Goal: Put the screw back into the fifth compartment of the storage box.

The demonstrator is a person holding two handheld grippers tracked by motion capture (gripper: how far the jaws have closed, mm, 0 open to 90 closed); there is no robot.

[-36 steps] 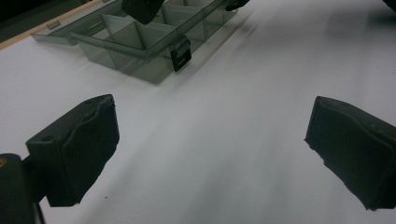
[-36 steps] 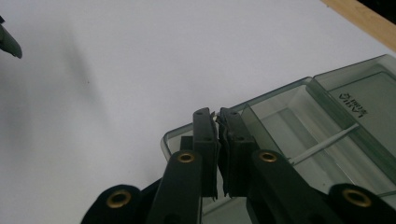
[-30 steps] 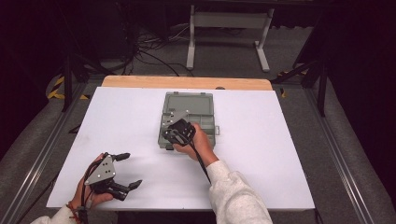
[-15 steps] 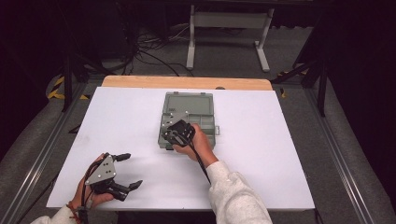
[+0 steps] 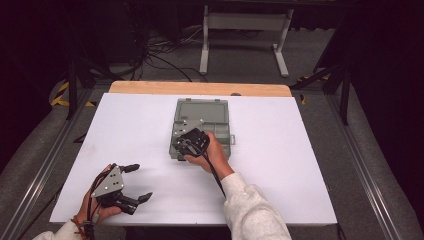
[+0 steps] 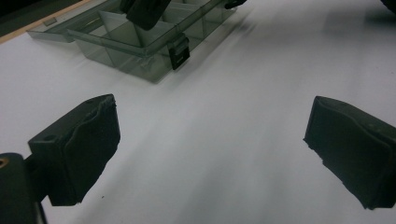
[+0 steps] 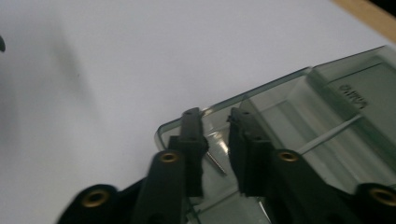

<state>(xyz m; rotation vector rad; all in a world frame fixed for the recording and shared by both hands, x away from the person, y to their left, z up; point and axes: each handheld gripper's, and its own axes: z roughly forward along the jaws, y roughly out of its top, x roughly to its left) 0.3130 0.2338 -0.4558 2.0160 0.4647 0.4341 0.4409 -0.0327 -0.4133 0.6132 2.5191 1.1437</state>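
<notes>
While the right tongs point(image 5: 186, 141) hang over the near left part of one green-grey compartment box point(image 5: 216, 111), their jaws stand a narrow gap apart, having just been opening, and nothing is pinched between them. Seen from the right gripper view, one thin metal pin point(image 7: 217, 164) lies on the box floor below that gap, just beside the left jaw, though I cannot tell if it touches either pad. One box lies on the white worktop point(image 5: 310, 165), lid folded open beyond the right tongs; one dark latch point(image 6: 179, 52) sits on its near wall. Two tongs are at work. Well apart from the box, the left tongs point(image 5: 136, 182) rest low at the worktop's near corner, jaws spread wide and empty, bare worktop between them, pointing toward the box.
</notes>
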